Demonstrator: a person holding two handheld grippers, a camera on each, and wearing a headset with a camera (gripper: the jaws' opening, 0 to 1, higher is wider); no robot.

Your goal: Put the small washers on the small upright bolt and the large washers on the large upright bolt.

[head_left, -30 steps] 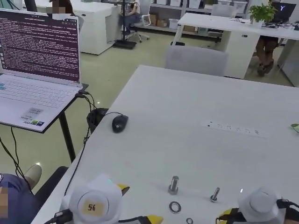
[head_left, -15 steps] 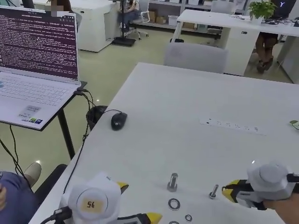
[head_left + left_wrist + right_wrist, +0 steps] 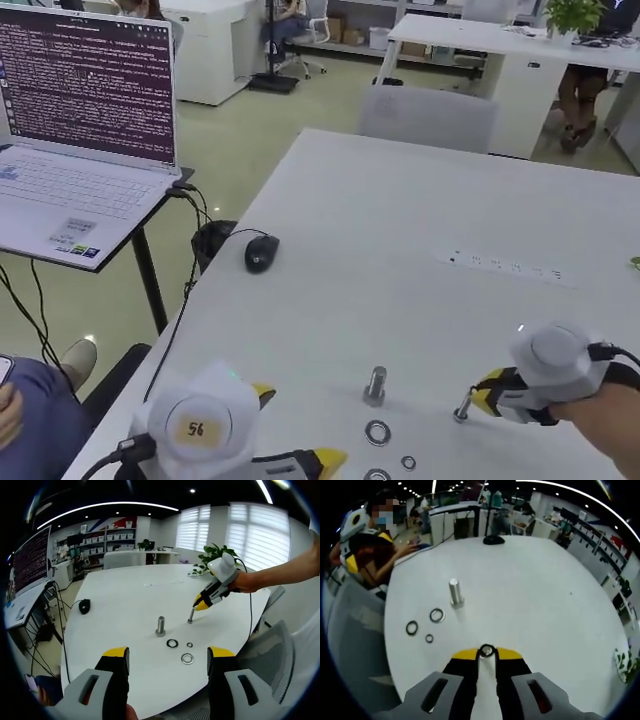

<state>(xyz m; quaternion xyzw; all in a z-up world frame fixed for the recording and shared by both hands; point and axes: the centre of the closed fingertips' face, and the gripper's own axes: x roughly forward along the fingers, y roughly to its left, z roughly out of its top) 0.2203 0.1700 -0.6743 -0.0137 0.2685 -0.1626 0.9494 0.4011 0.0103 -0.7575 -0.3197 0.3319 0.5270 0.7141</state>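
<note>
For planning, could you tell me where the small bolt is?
In the head view the small bolt stands on the table, right of the large bolt, between the tips of the right claw.

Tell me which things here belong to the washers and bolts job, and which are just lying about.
Job:
- large bolt
- small bolt
- two large washers
- small washer

Lying about:
- mouse
- power strip
- laptop on its stand beside the table
- chair at the table's far side
</note>
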